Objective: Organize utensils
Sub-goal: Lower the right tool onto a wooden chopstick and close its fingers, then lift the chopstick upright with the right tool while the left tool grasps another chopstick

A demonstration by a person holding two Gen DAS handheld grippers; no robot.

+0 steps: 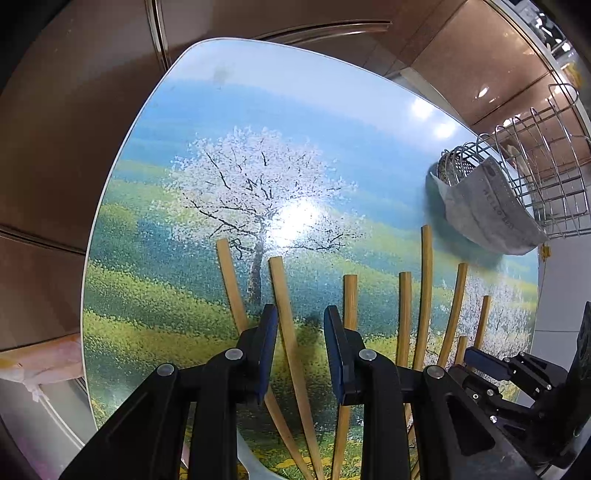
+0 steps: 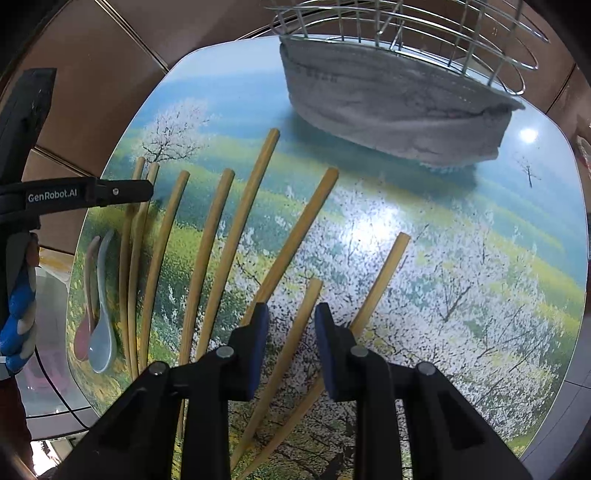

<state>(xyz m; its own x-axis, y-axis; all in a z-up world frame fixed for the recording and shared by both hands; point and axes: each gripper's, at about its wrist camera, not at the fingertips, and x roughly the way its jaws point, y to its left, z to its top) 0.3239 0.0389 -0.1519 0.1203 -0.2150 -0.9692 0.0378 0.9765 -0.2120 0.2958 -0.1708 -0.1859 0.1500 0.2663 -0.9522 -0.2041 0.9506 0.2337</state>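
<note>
Several wooden chopsticks lie fanned out on a table printed with a blossom landscape (image 1: 258, 122). My left gripper (image 1: 301, 314) is open and low over the table, with one chopstick (image 1: 286, 314) running between its fingers. My right gripper (image 2: 291, 314) is open too, with a short chopstick (image 2: 295, 332) lying between its fingers. Two ceramic spoons, one pale blue (image 2: 103, 325) and one pink (image 2: 85, 325), lie at the left edge in the right wrist view. Nothing is gripped.
A wire utensil rack (image 1: 535, 166) stands on a folded grey cloth (image 1: 487, 210) at the table's far right; both also show in the right wrist view, rack (image 2: 406, 33) and cloth (image 2: 388, 110). The right gripper's body (image 1: 517, 373) shows beside my left. Brown floor tiles surround the table.
</note>
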